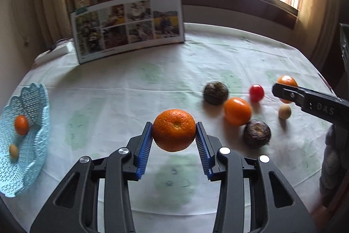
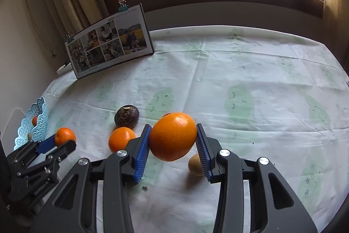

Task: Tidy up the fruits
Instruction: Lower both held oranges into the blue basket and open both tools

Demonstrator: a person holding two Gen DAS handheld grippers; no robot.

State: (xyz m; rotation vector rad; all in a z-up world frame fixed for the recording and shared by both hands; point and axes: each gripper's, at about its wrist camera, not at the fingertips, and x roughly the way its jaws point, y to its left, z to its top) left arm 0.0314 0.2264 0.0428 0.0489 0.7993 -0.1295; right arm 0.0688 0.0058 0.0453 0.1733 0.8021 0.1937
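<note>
Above the tablecloth [image 1: 122,88], left gripper [image 1: 174,131] clamping dimpled orange [image 1: 174,130], right gripper [image 2: 173,137] seemingly gripping smooth orange [image 2: 172,136].

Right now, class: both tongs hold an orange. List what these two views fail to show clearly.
- Red fruit: right wrist view, only a sliver shows behind the held orange.
- Blue basket: right wrist view, lower part hidden by the left tongs.
- Far orange: left wrist view, partly covered by the right tongs.
- Small tan fruit in the basket: too blurred to identify.
</note>
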